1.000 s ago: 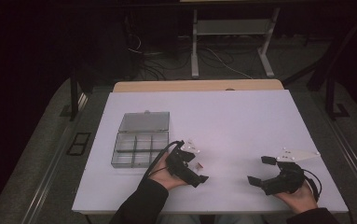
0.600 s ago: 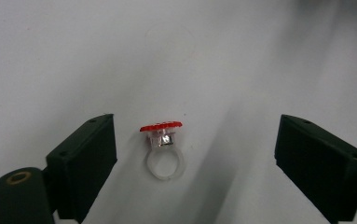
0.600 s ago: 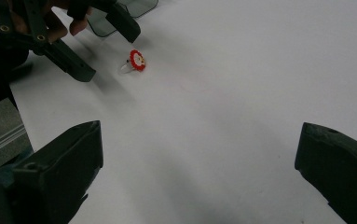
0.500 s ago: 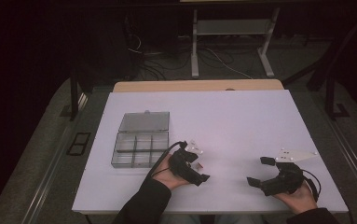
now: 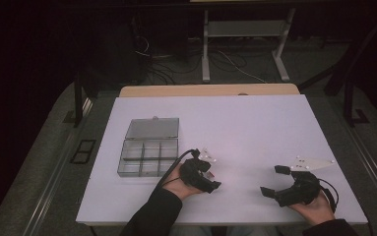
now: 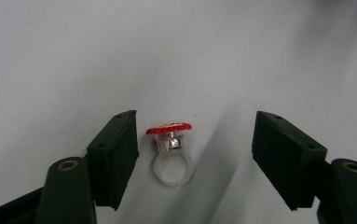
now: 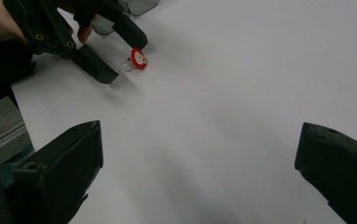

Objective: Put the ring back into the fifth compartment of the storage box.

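Note:
A small clear plastic ring with a red round top lies on the white table, between the jaws of my left gripper. The jaws stand wide apart; the ring sits close to the left jaw, and I cannot tell whether it touches it. The right gripper view shows the same ring by the left gripper's fingers. In the high view the left gripper is at the table's front middle. My right gripper rests open at the front right, with nothing between its jaws.
A clear compartment box with its lid open stands at the left of the table, just beyond the left hand. A tan board lies along the far edge. A stand's legs and cables are on the floor behind.
The left gripper has edged slightly toward the front of the table. The right gripper has stayed put.

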Demonstrator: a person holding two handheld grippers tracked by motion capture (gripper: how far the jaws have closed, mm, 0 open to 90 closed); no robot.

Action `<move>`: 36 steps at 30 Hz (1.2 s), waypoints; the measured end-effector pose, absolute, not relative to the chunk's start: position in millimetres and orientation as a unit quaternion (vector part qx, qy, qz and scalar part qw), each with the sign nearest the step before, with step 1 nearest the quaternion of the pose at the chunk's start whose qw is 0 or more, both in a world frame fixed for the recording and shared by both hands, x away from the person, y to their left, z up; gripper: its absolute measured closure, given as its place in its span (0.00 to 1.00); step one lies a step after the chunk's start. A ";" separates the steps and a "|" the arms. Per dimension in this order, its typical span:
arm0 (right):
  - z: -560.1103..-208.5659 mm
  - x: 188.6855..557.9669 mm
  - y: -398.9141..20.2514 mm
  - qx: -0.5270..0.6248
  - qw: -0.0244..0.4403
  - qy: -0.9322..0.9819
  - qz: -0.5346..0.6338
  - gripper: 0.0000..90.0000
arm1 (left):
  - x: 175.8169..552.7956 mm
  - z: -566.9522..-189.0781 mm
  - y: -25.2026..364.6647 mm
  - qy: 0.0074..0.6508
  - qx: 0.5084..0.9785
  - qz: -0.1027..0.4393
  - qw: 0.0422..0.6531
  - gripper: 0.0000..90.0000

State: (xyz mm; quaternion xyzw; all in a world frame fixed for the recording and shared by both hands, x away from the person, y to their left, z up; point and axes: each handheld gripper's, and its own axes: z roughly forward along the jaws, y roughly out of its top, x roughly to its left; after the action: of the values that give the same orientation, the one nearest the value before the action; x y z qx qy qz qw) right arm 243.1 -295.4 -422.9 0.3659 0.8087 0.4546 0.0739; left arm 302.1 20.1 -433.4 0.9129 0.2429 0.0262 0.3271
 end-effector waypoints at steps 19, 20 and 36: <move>-423.3 243.3 -295.1 0.367 0.074 0.809 0.454 0.00 | 299.1 -436.1 18.1 0.237 0.915 0.077 0.318 0.71; -423.3 243.3 -295.1 0.367 0.074 0.809 0.454 0.00 | 299.0 -436.2 18.0 0.237 0.915 0.079 0.318 0.71; -423.1 243.3 -295.4 0.368 0.075 0.809 0.453 0.00 | 300.4 -434.6 20.4 0.235 0.916 0.073 0.316 0.78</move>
State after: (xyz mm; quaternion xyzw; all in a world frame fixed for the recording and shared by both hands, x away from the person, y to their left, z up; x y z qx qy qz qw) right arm 243.3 -295.4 -423.1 0.3676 0.8089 0.4528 0.0747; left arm 300.4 20.4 -434.6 0.9161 0.2351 0.0730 0.3164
